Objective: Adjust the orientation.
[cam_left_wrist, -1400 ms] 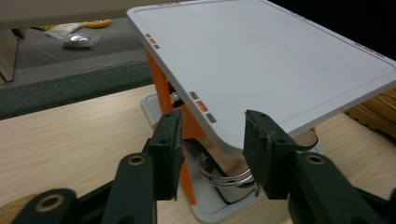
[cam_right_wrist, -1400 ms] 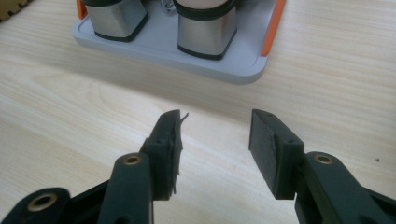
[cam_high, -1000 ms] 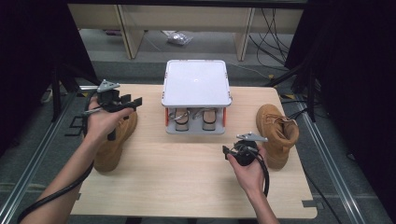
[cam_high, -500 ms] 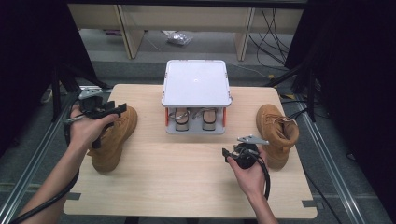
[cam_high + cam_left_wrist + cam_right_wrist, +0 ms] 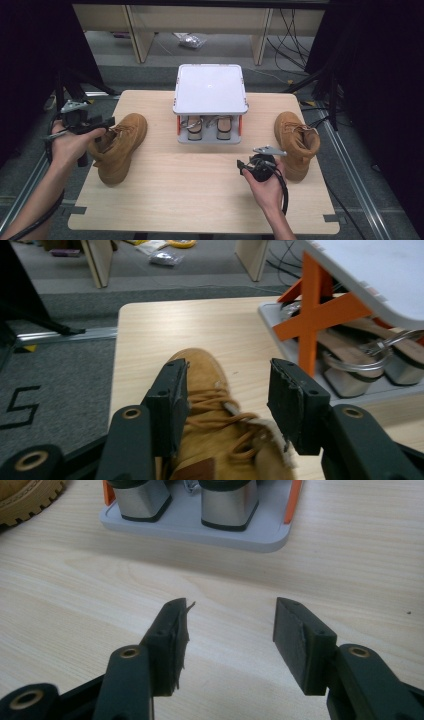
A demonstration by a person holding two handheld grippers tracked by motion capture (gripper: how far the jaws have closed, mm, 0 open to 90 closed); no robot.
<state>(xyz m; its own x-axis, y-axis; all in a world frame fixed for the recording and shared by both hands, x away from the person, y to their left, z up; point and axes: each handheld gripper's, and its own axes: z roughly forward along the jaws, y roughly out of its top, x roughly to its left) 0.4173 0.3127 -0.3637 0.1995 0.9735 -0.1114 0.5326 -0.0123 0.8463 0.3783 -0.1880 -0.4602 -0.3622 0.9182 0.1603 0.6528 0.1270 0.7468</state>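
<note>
Left gripper point(image 5: 227, 410), fingers apart, above tan boot point(image 5: 215, 430)

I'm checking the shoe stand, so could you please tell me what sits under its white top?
Under the white top, a pair of block-heeled shoes stands on the grey lower shelf; their front parts are covered.

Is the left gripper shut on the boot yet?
No: in the left gripper view the left gripper is open, its fingers apart either side of the boot below them.

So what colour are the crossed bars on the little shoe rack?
Orange; the crossed bars show best in the left gripper view.
</note>
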